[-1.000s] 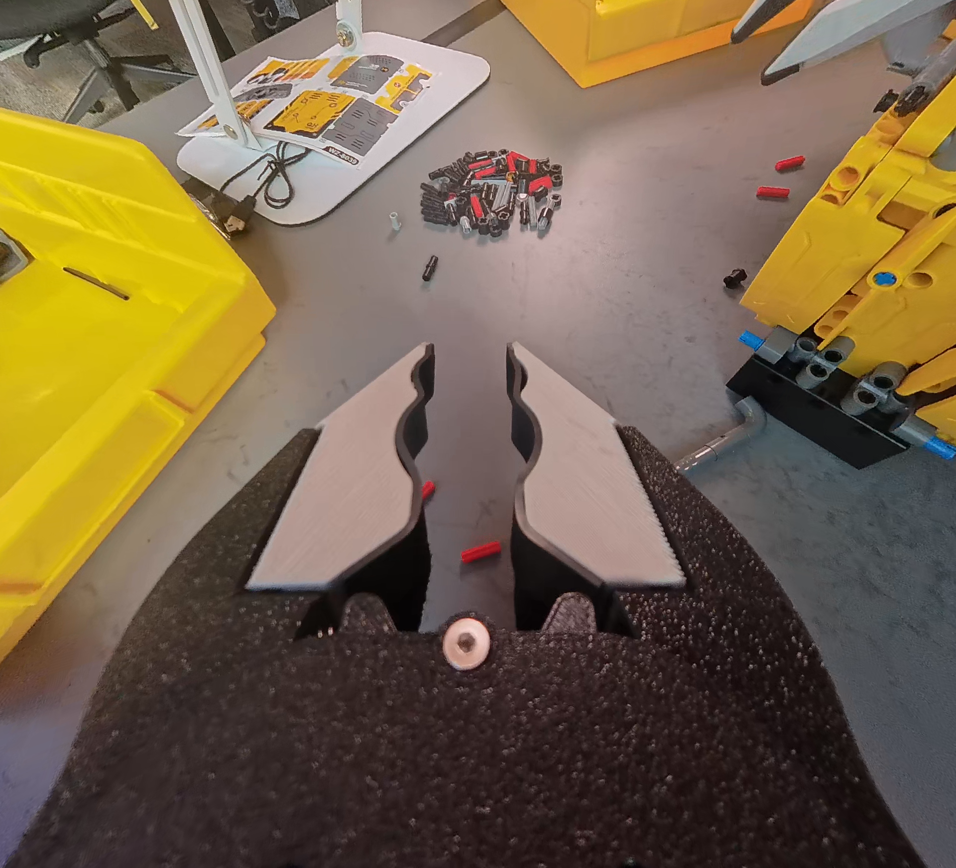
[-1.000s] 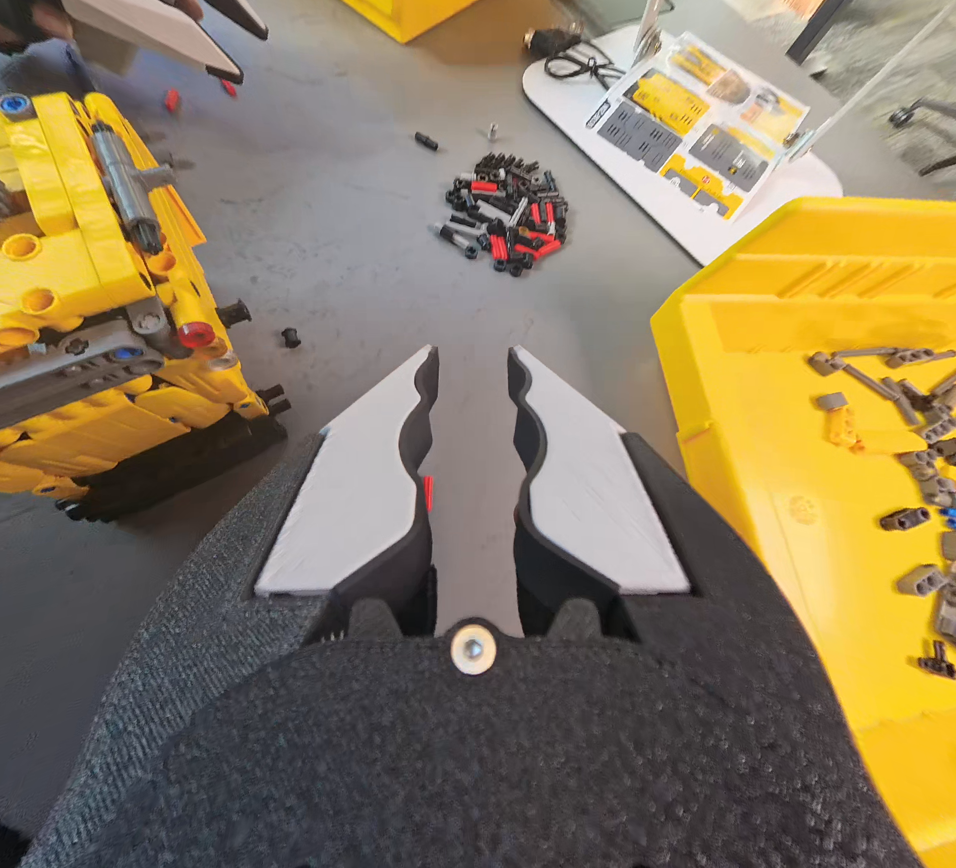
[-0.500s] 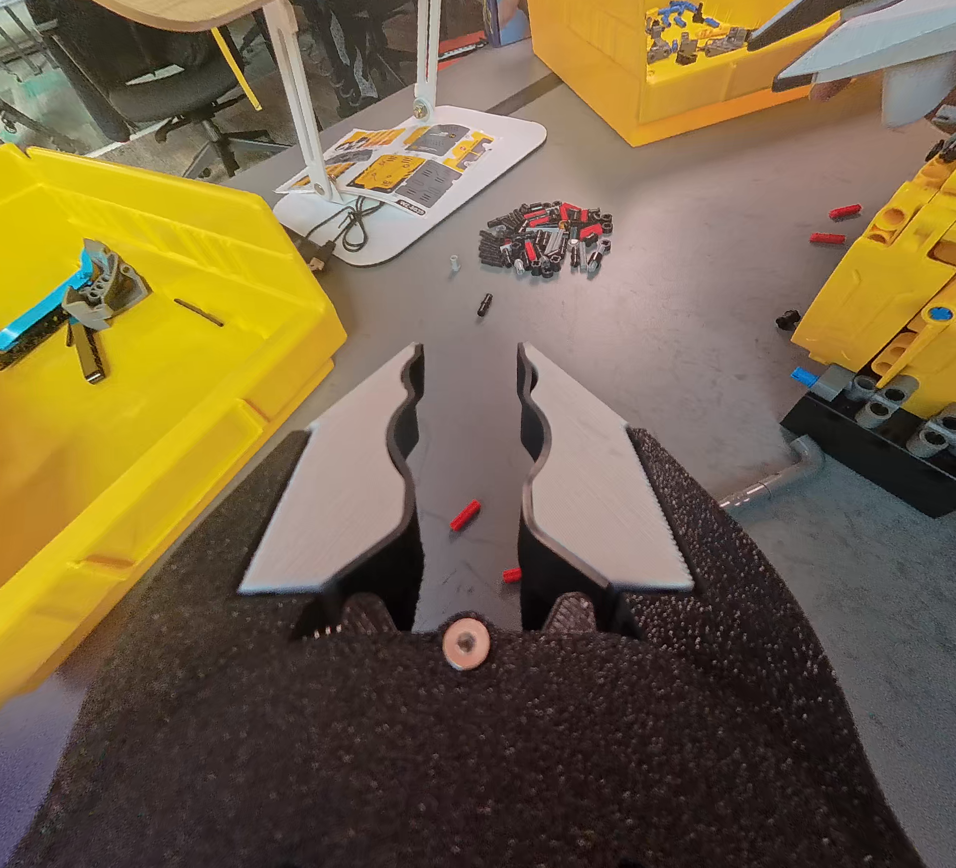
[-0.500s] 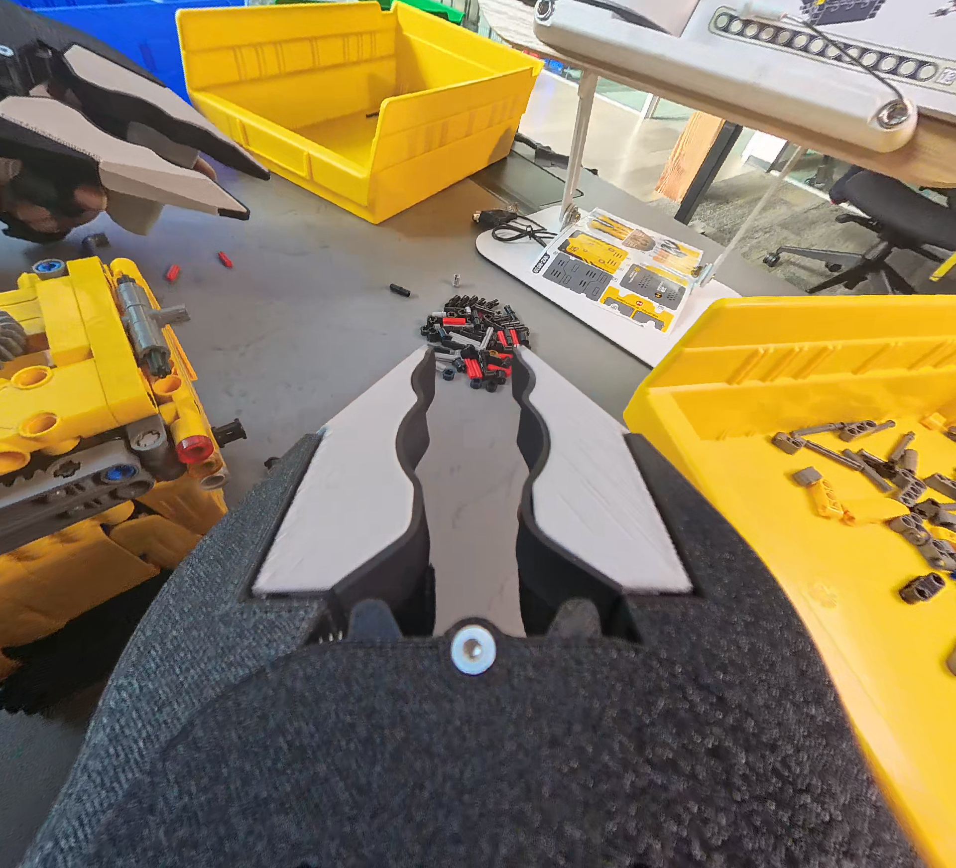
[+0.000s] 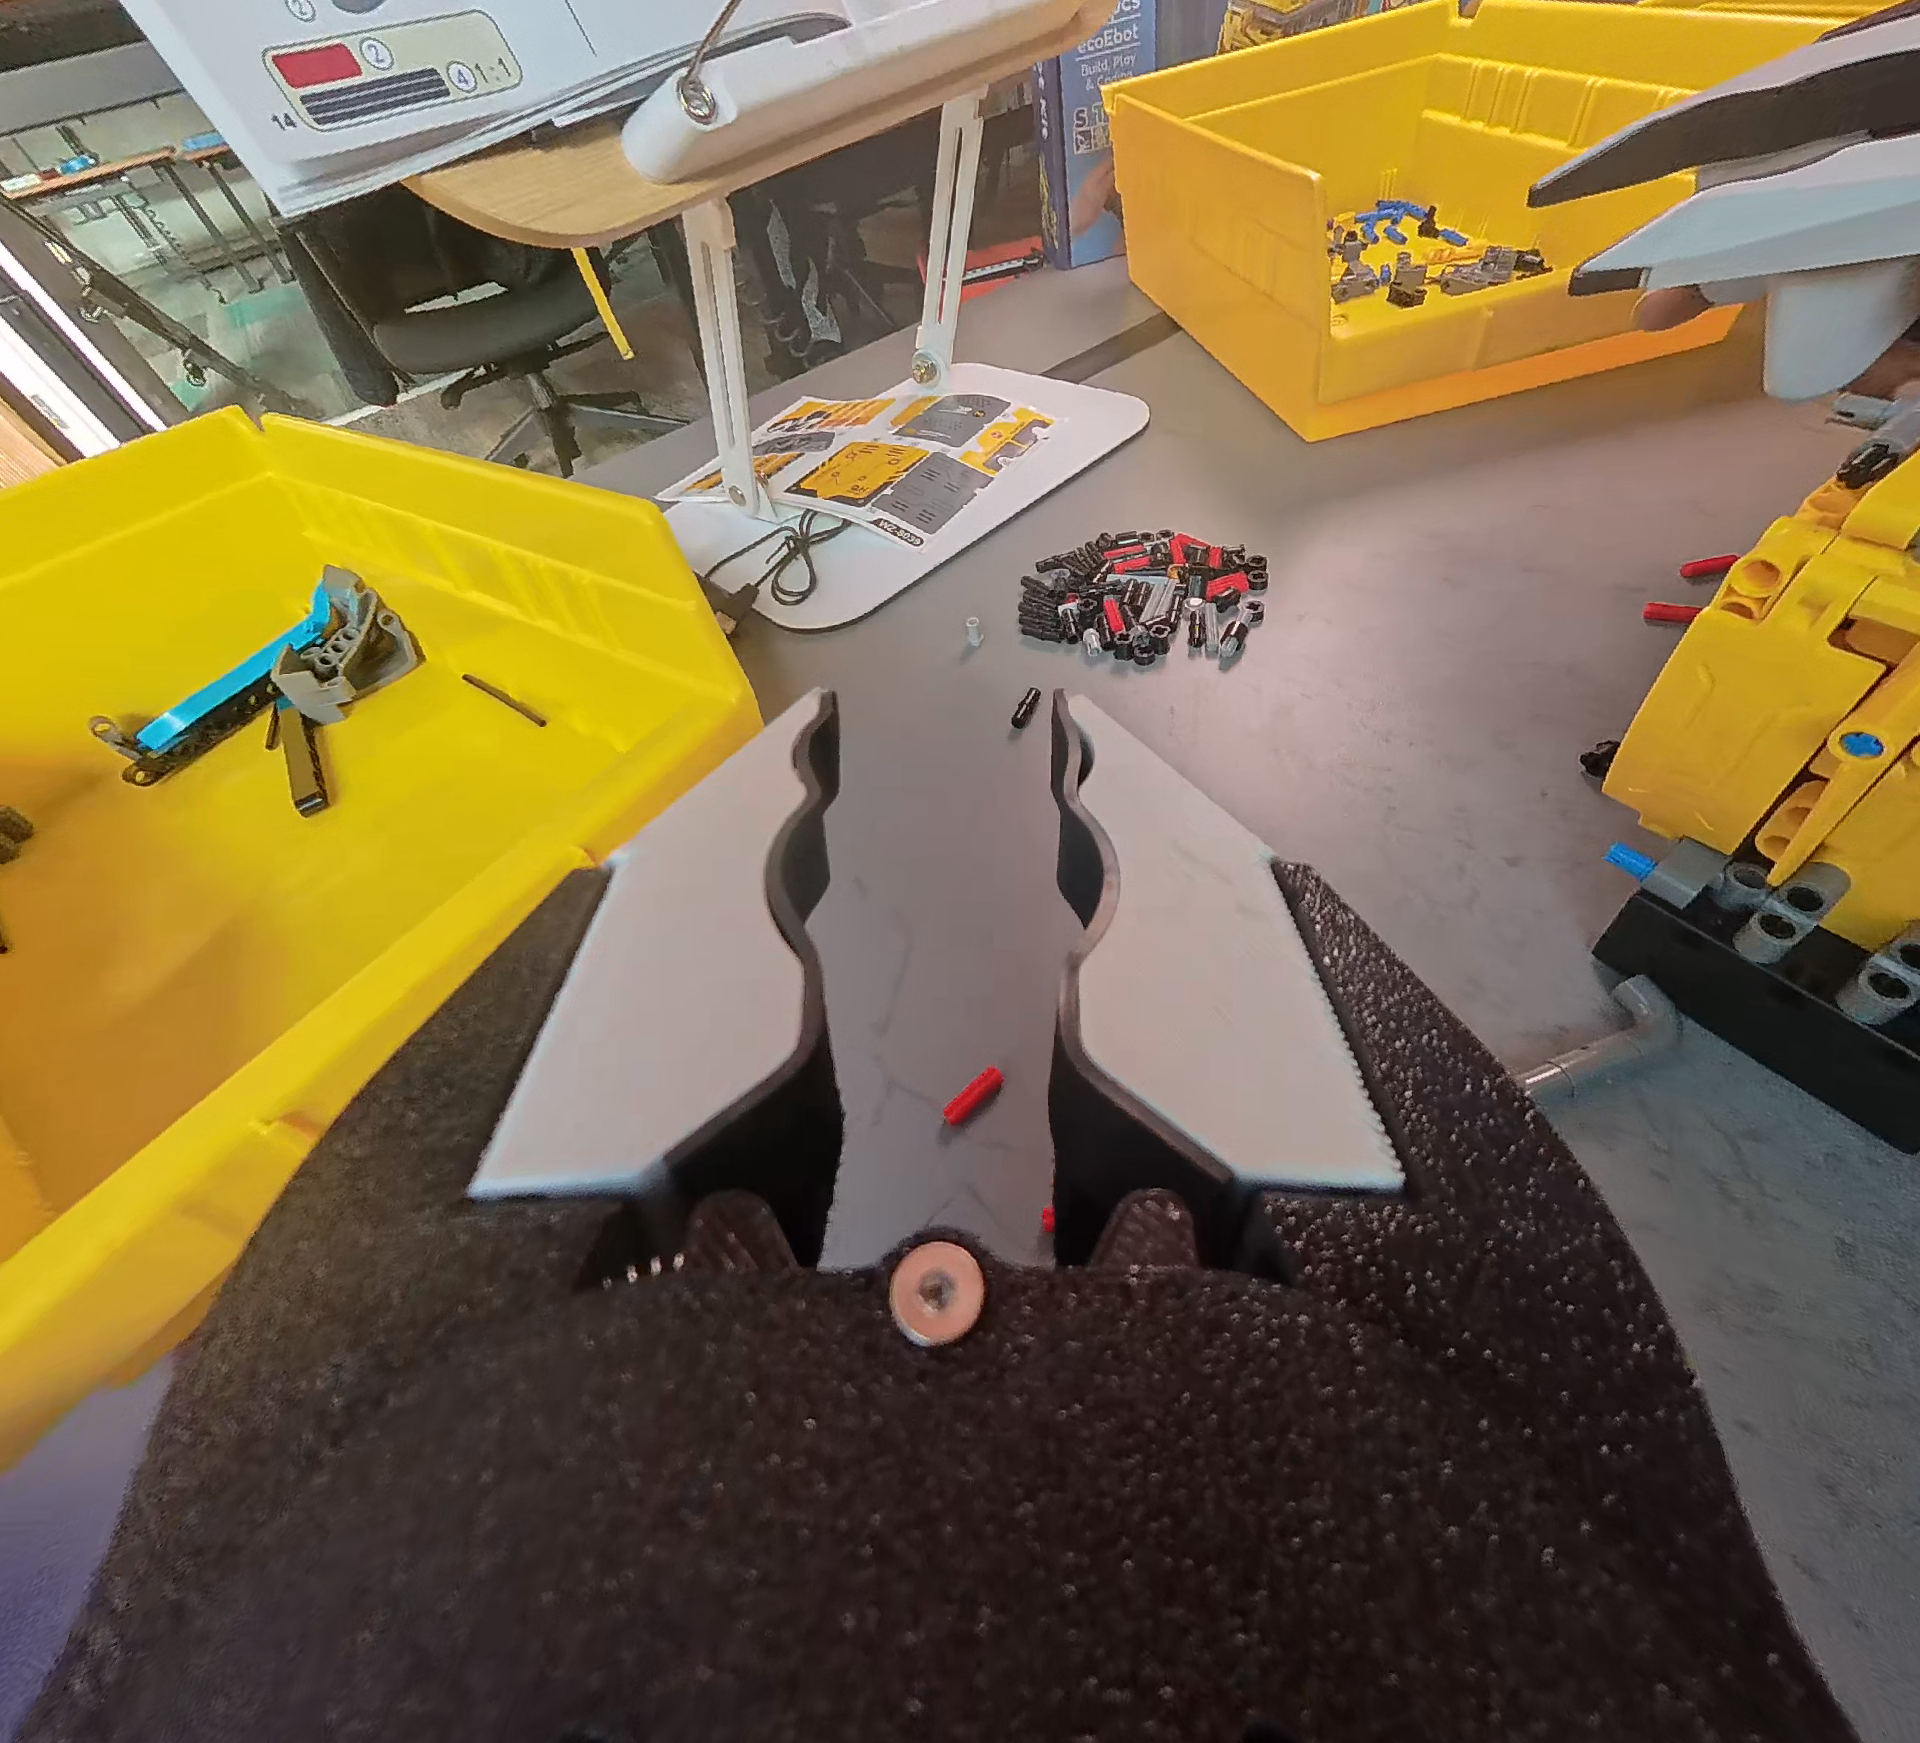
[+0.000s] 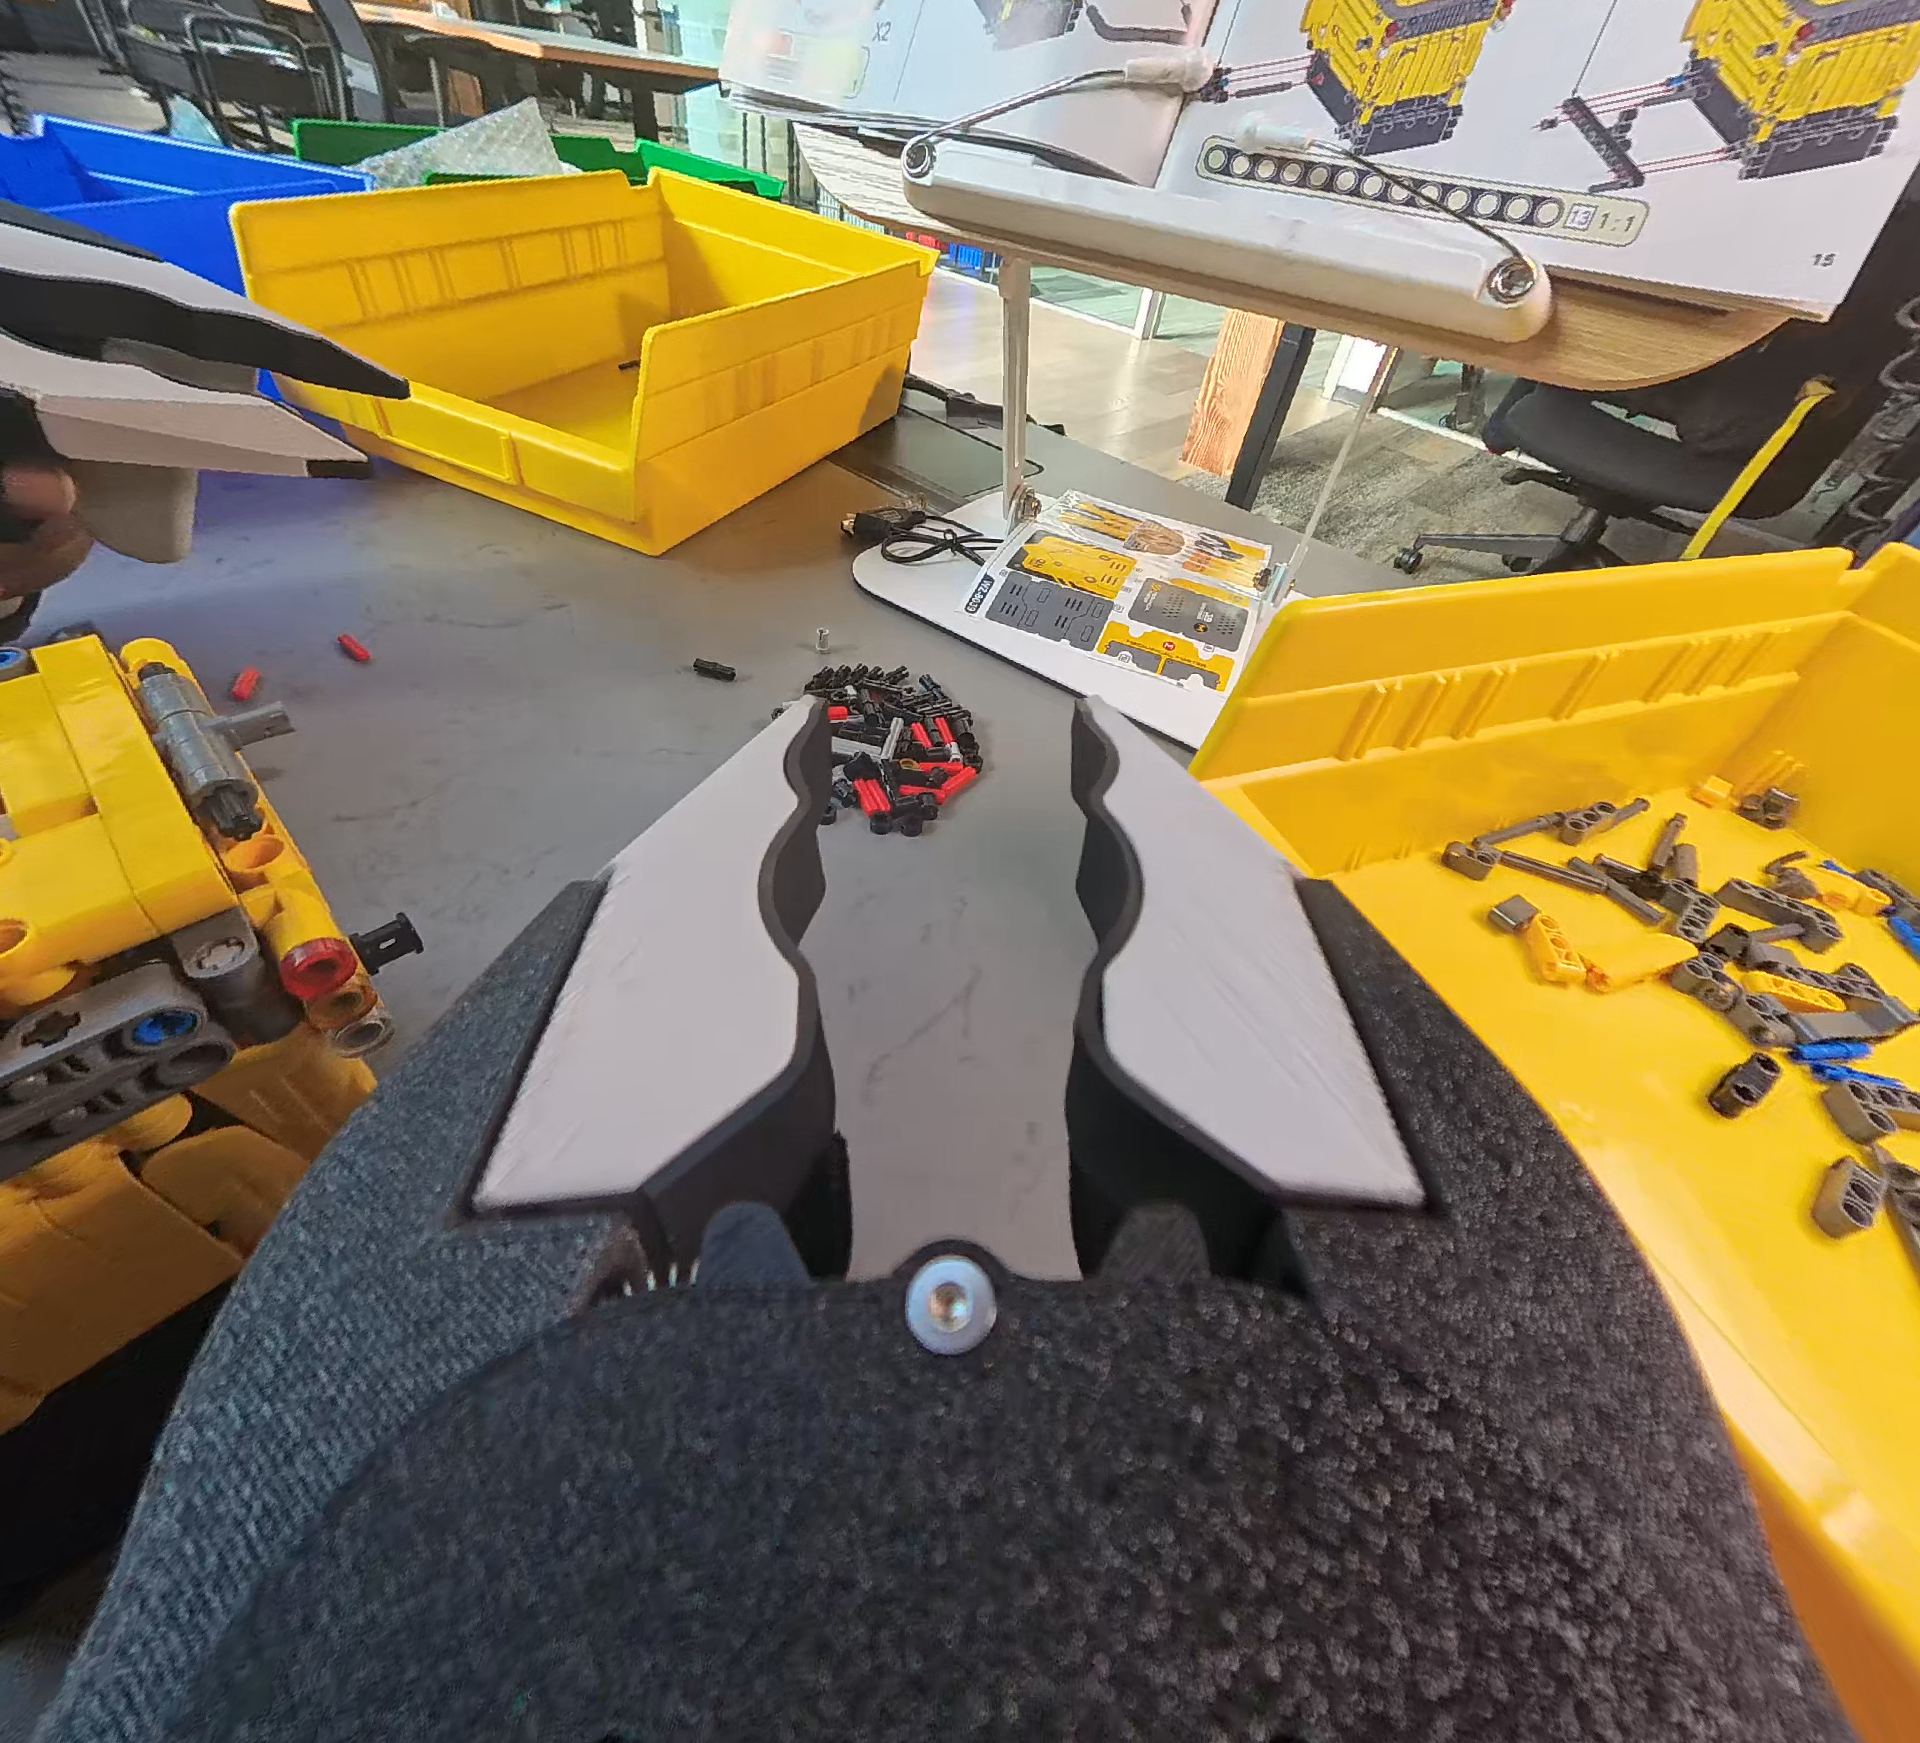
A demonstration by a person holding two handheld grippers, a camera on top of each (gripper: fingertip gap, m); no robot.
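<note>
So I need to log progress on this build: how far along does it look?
Partly built: the yellow block model already stands assembled on its black base. Nothing is in hand; the left gripper and right gripper are both open and empty above the table. Left over: a pile of black and red pins, loose red pins, and grey parts in the yellow bin.

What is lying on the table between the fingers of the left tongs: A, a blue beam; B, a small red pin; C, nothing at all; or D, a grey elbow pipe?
B: in the left wrist view a small red pin lies on the grey table in the open gap of the left tongs, touching neither finger.
</note>
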